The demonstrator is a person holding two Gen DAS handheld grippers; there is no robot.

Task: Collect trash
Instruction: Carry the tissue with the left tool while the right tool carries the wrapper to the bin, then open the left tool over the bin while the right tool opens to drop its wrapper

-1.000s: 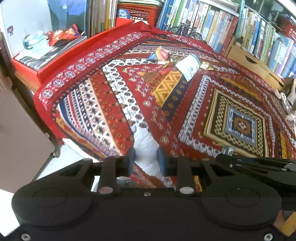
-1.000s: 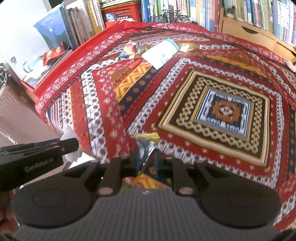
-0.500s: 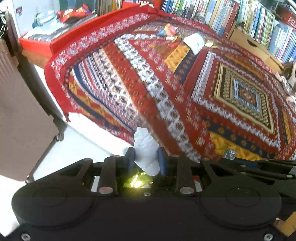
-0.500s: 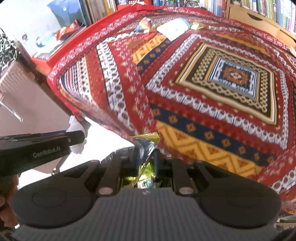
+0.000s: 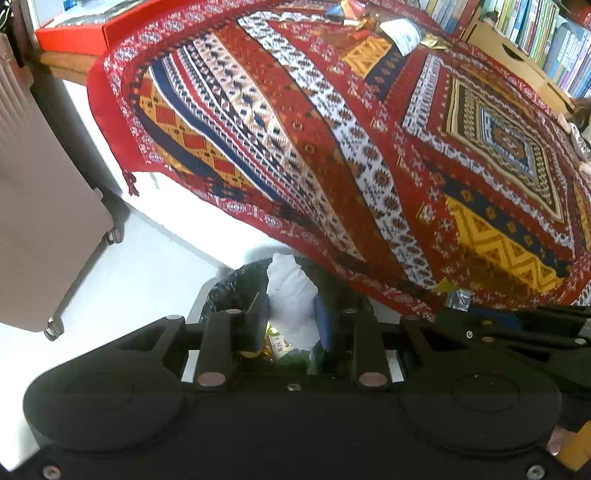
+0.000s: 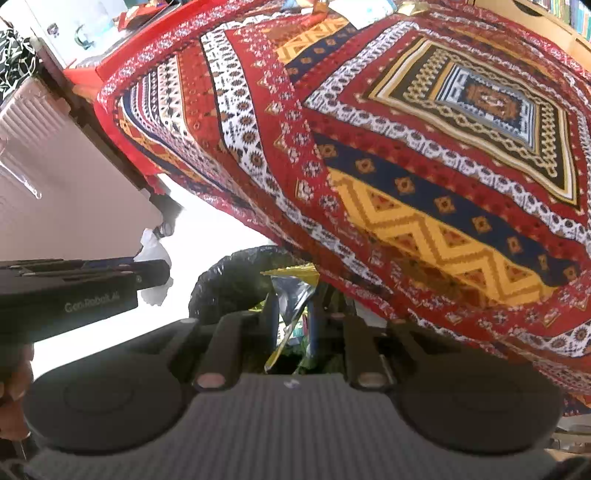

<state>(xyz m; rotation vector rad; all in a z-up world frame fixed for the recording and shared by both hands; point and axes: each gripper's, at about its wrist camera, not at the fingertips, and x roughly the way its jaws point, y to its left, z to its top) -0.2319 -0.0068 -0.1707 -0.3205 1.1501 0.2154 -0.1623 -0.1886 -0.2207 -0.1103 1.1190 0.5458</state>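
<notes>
Both grippers are now hanging over the black-lined bin (image 5: 236,284) beside the table, having swung down from above the patterned cloth (image 5: 369,147) a second ago; the drop looks imminent. The left gripper (image 5: 290,317) is clamping one crumpled white tissue (image 5: 291,291), jaws narrowly parted around it. The right gripper (image 6: 291,317) is pinching one foil wrapper (image 6: 291,295), jaws fully closed. Three or so more scraps (image 5: 388,26) are waiting at the cloth's far end.
</notes>
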